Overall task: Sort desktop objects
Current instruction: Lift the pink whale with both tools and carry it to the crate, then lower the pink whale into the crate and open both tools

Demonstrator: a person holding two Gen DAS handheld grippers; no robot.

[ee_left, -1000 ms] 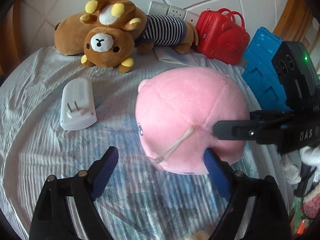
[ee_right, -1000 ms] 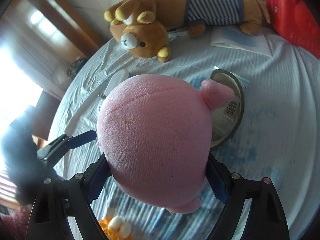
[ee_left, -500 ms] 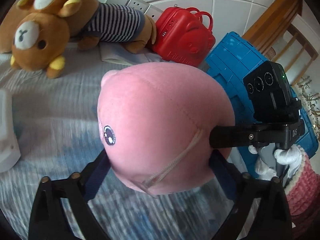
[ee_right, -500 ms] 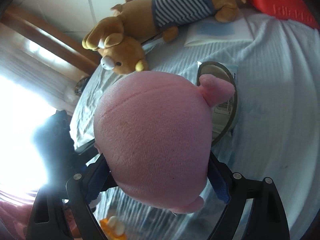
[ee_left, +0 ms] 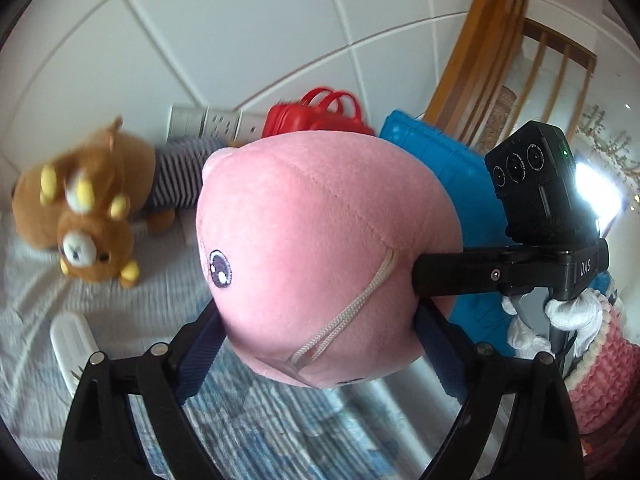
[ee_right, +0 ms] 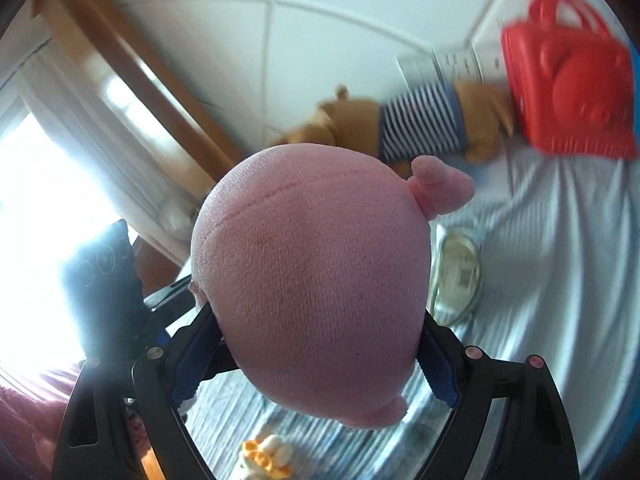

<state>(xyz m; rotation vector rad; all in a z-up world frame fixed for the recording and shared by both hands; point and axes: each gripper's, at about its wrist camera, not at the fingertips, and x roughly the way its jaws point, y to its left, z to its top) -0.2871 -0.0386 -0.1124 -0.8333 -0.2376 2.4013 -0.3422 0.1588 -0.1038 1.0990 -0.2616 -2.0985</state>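
White tiled wall (ee_left: pixel 240 40) at rear; wooden chair back (ee_left: pixel 476 48) with vertical slats, upper right. Wrinkled, pale blue striped tablecloth (ee_left: pixel 280 432) below. Right wrist view: bright window (ee_right: pixel 36 208), sheer curtain (ee_right: pixel 88 128), wooden frame (ee_right: pixel 132 76).

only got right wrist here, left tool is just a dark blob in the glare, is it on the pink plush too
observer: Yes. The left wrist view shows the left tool with a pad pressed on each side of the pink plush.
operator: which way is its face
observer: Toward the left tool's camera; one embroidered eye shows there.
operator: anything loose on that side
observer: A white plug adapter lies on the cloth, to the left of the tool.
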